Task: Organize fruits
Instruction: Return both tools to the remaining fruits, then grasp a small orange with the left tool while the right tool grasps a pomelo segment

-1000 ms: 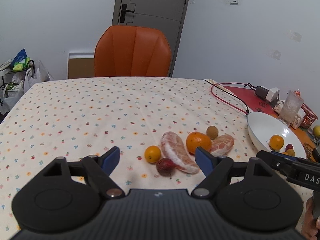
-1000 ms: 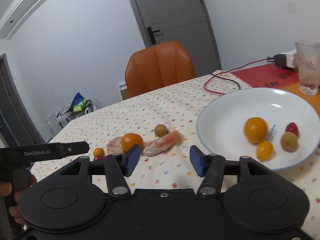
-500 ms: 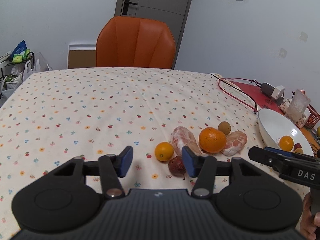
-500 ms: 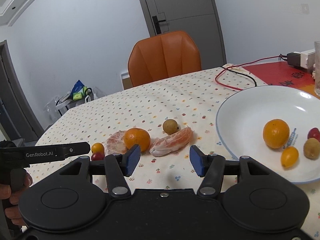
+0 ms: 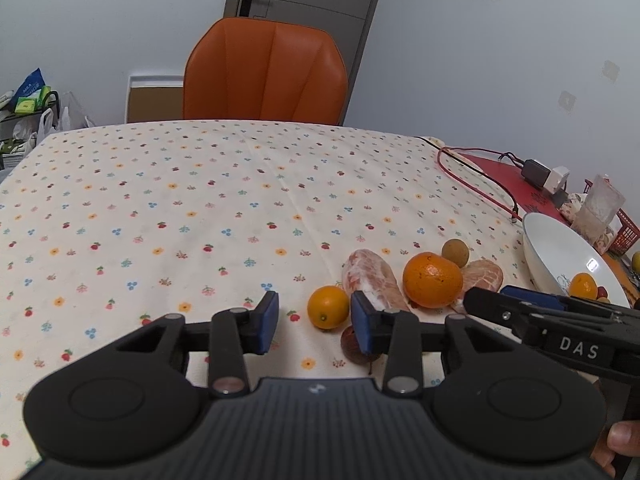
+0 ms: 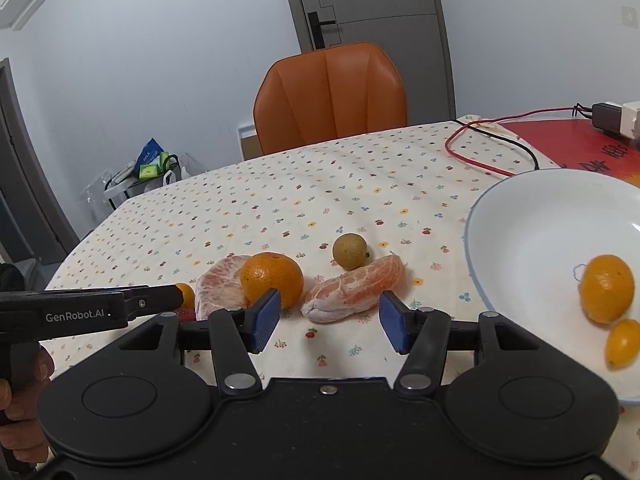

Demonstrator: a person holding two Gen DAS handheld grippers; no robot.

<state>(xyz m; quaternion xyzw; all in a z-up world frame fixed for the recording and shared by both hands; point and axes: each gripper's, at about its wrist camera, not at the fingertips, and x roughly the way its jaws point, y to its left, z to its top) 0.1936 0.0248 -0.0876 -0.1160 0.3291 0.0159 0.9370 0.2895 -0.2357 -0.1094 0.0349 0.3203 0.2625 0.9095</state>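
Closing in, left gripper [image 5: 314, 322] jaws narrow but clear, nothing between them; kumquat [image 5: 328, 306] just beyond. Right gripper [image 6: 330, 322] jaws spread, empty, pomelo wedge [image 6: 352, 289] just ahead. Orange [image 6: 272, 280], longan [image 6: 349, 251] on tablecloth [image 5: 200, 208]; plate [image 6: 520, 220] right.

Fruits [image 6: 272, 278] on tablecloth [image 6: 320, 184], left of plate [image 6: 520, 216]

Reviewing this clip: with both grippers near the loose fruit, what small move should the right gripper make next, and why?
Probably ease the right gripper forward and down around the peeled pink pomelo segment, then close. That segment lies on the floral tablecloth just ahead of the open, empty jaws, and the white plate beside it already holds fruit.
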